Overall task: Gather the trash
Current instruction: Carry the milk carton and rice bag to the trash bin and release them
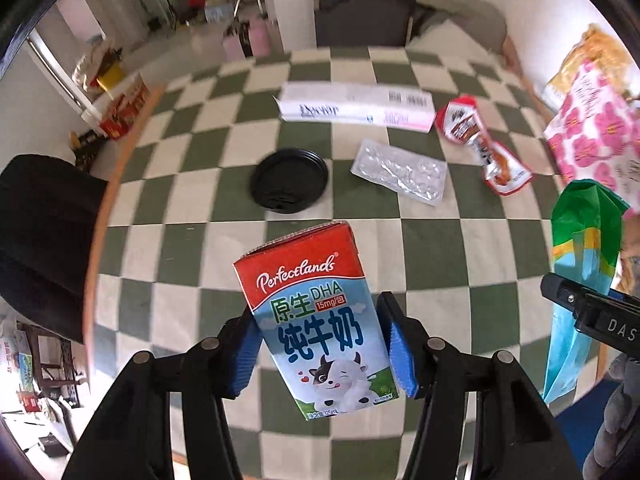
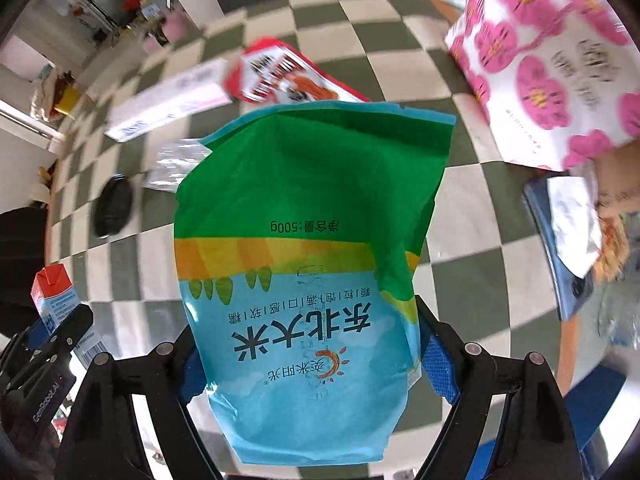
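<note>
two grippers each carry trash above the checked table point(image 1: 168, 320). the left gripper point(image 1: 320, 344) is clamped on a milk carton point(image 1: 316, 320), lower centre of its view, tilted. the right gripper point(image 2: 308, 360) pinches a rice bag point(image 2: 308, 248) that fills the centre of its view, print upside down. in the left view's upper half lie a black lid point(image 1: 289, 181), a blister pack point(image 1: 400, 171), a white box point(image 1: 356, 107) and a red wrapper point(image 1: 480, 144).

1 milk carton point(image 1: 316, 320), 1 rice bag point(image 2: 304, 240), 1 lid point(image 1: 289, 181)
</note>
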Tool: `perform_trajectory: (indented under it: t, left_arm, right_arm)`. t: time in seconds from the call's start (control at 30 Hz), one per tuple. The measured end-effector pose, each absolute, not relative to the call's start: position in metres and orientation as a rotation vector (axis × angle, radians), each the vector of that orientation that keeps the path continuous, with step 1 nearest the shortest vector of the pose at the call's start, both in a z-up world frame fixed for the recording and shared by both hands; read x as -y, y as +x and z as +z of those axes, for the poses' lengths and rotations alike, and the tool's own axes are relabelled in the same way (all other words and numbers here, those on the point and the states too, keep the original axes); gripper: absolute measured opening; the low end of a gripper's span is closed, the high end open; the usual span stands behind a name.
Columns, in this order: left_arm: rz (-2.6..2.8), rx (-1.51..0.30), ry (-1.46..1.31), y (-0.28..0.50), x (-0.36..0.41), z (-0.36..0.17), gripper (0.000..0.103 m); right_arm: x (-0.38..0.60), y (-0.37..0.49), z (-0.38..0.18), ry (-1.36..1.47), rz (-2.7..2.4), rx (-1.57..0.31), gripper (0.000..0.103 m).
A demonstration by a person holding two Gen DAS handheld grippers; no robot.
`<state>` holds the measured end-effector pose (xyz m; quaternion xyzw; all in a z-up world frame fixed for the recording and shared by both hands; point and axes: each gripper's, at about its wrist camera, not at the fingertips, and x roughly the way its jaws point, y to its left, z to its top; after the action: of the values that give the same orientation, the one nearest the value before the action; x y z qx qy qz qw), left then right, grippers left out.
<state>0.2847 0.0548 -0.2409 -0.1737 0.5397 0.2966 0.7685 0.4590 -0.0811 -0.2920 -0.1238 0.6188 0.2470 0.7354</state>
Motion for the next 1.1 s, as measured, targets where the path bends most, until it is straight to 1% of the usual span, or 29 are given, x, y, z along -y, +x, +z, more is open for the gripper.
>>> perform_trajectory:
  t: [0.1, 0.2, 0.33, 0.47, 0.53, 0.67, 0.8, 0.9, 1.03, 1.1]
  left_arm:
    - [0.629, -1.11, -0.363, 0.242, -0.056, -0.223, 0.052]
    - [0.609, -1.073, -0.349, 0.203, -0.056, -0.214, 0.052]
    - [0.569, -1.045, -0.327, 0.132, -0.042, -0.204, 0.052]
    - [0.534, -1.066, -0.346, 0.067, -0.03, -0.216, 0.052]
    - [0.518, -1.1, -0.378, 0.039, -0.026, -0.232, 0.052]
    - [0.478, -1.209, -0.475, -0.009, -0.02, -0.279, 0.052]
    - [0.444, -1.317, -0.59, -0.038, -0.022, -0.344, 0.052]
    - [0.432, -1.387, -0.675, -0.051, -0.028, -0.407, 0.053]
    - [0.416, -1.461, -0.788, -0.053, -0.041, -0.508, 0.053]
    - [0.397, -1.483, -0.873, -0.051, -0.047, -0.563, 0.056]
  right_arm:
    - [0.096, 0.436, -0.262, -0.243, 0.57, -1.3, 0.087]
    - [0.105, 0.381, -0.239, -0.214, 0.587, -1.251, 0.087]
    - [0.122, 0.304, -0.216, -0.179, 0.603, -1.203, 0.087]
    - [0.134, 0.219, -0.208, -0.162, 0.614, -1.192, 0.087]
    - [0.14, 0.176, -0.214, -0.164, 0.621, -1.197, 0.087]
    - [0.151, 0.11, -0.252, -0.175, 0.634, -1.286, 0.087]
    - [0.166, 0.063, -0.314, -0.192, 0.628, -1.434, 0.087]
    - [0.175, 0.042, -0.373, -0.2, 0.616, -1.534, 0.087]
    - [0.18, 0.031, -0.464, -0.198, 0.595, -1.63, 0.087]
    - [0.178, 0.032, -0.513, -0.188, 0.589, -1.665, 0.087]
